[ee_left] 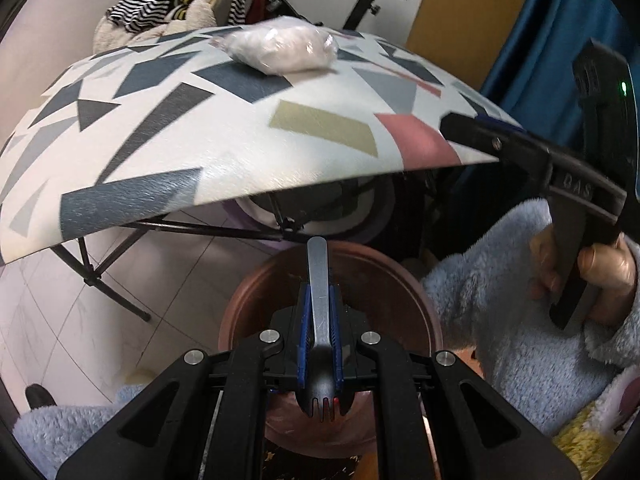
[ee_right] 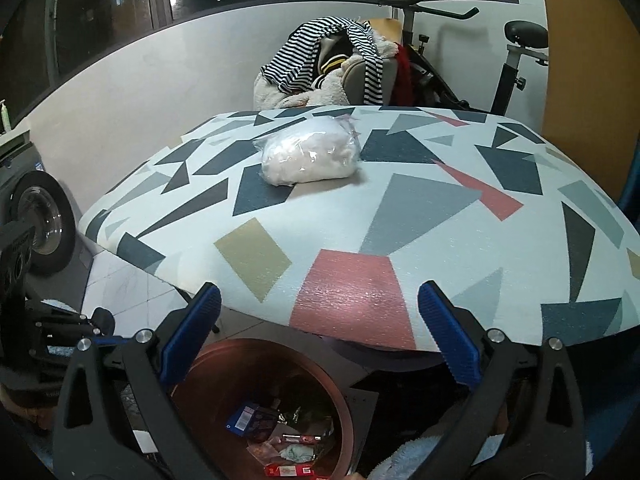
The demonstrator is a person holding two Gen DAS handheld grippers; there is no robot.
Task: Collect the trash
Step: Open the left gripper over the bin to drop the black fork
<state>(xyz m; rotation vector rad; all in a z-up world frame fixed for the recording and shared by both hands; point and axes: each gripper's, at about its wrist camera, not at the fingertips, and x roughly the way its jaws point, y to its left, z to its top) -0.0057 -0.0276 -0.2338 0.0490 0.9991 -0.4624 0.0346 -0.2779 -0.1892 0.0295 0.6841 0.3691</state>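
My left gripper (ee_left: 320, 320) is shut on a black plastic spork (ee_left: 319, 280), handle pointing forward, held over the copper-brown trash bin (ee_left: 256, 300). My right gripper (ee_right: 318, 332) is open and empty, at the near edge of the patterned table (ee_right: 420, 208), above the bin (ee_right: 200, 376), which holds several wrappers and packets (ee_right: 280, 436). A clear plastic bag of white stuff (ee_right: 310, 152) lies on the table's far side; it also shows in the left wrist view (ee_left: 280, 46). The right gripper body (ee_left: 520, 148) shows in the left view.
The folding table stands on thin black legs (ee_left: 100, 276) over a tiled floor. Behind it are a chair piled with striped clothes (ee_right: 332, 60) and an exercise bike (ee_right: 512, 48). A blue curtain (ee_left: 552, 40) hangs at the right. A wheel (ee_right: 40, 220) is at left.
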